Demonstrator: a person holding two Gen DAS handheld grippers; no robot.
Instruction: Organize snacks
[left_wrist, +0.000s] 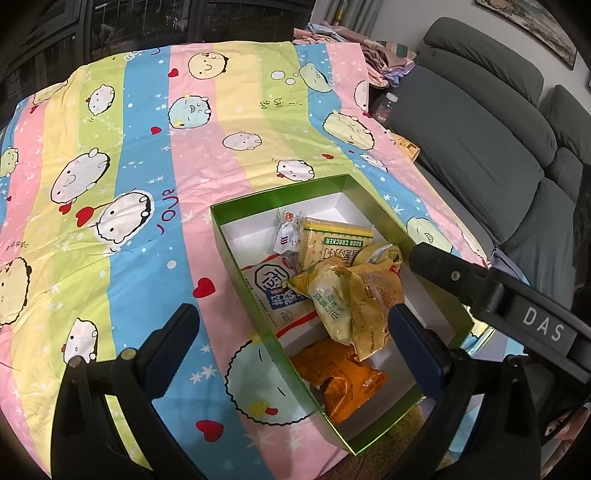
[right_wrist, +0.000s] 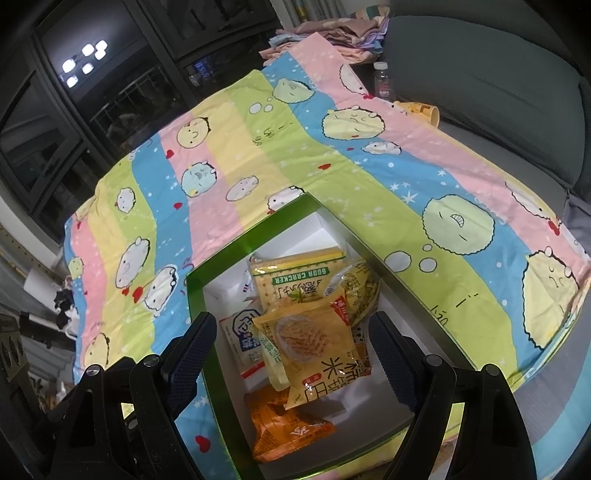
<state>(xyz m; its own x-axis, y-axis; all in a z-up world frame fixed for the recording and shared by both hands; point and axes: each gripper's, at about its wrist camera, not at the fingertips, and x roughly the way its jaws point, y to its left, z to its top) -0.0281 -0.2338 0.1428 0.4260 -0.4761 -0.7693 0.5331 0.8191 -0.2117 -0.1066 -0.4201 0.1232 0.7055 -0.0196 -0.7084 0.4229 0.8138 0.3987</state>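
1. Nearest the lens in the right wrist view, the right gripper (right_wrist: 291, 354) hangs spread wide over the green box (right_wrist: 258, 230), its fingers (right_wrist: 192, 349) apart and touching nothing; no packet sits between them.
2. The left gripper (left_wrist: 291, 347) is likewise wide open and empty, one finger over the cartoon-print cloth (left_wrist: 147, 147), the other over the box's near half.
3. Both tools hovering above the box suggests the snacks are already gathered and little sorting remains; no loose packets show on the cloth.
4. Directly under the right gripper lies a yellow rice-cracker packet (right_wrist: 314, 354), on top of the pile, probably the last arrival.
5. Just ahead of it lies the soda cracker pack (right_wrist: 295, 273); to the left, a white-and-blue packet (right_wrist: 240, 339); closest to the tool, an orange packet (right_wrist: 291, 424) on the white floor.
6. The box's right side and far corner stay bare, so there is room to spread the heap flatter.
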